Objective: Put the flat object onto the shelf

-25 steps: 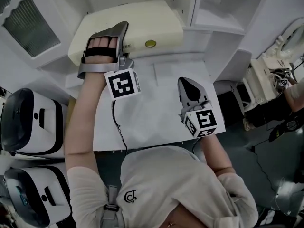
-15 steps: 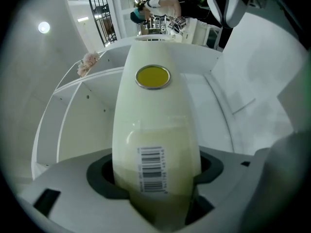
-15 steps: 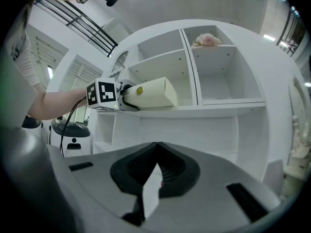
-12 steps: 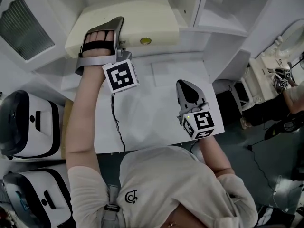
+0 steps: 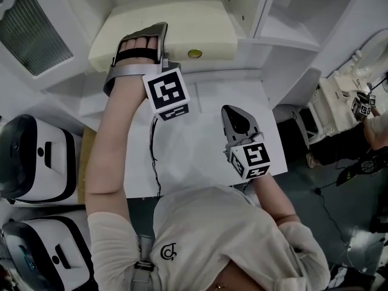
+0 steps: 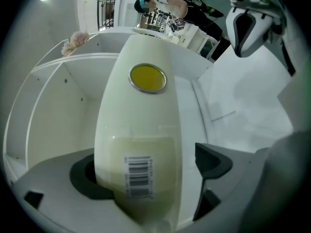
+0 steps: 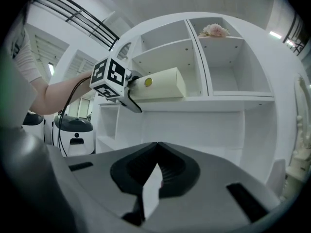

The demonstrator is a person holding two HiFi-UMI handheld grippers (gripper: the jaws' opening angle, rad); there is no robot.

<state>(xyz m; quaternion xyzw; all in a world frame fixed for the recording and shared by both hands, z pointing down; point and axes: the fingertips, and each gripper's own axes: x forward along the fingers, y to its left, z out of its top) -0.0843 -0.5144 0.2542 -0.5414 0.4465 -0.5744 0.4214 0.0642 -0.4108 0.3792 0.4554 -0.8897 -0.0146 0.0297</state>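
Note:
The flat object (image 5: 182, 32) is a cream slab with a round yellow disc (image 6: 147, 77). It lies on the white shelf (image 5: 267, 38), with its near end sticking out over the edge. My left gripper (image 5: 145, 34) reaches over that near end. In the left gripper view the slab (image 6: 141, 125) stands between the jaws, which are opening; the right pad (image 6: 211, 161) stands clear of it. My right gripper (image 5: 235, 113) hovers shut and empty over the white table (image 5: 200, 144). The right gripper view shows the slab (image 7: 160, 84) resting on the shelf board (image 7: 228, 101).
The shelf unit has several open compartments (image 7: 228, 67), one with a pale flower (image 7: 214, 30) on top. Two white-and-black machines (image 5: 36, 156) stand on the floor at the left. A cable (image 5: 153, 156) hangs from the left gripper across the table. Another person's arm (image 5: 376, 126) is at the far right.
The left gripper's marker cube has shifted a little to the right and nearer the camera. The slab stays on the shelf. The right gripper has barely moved.

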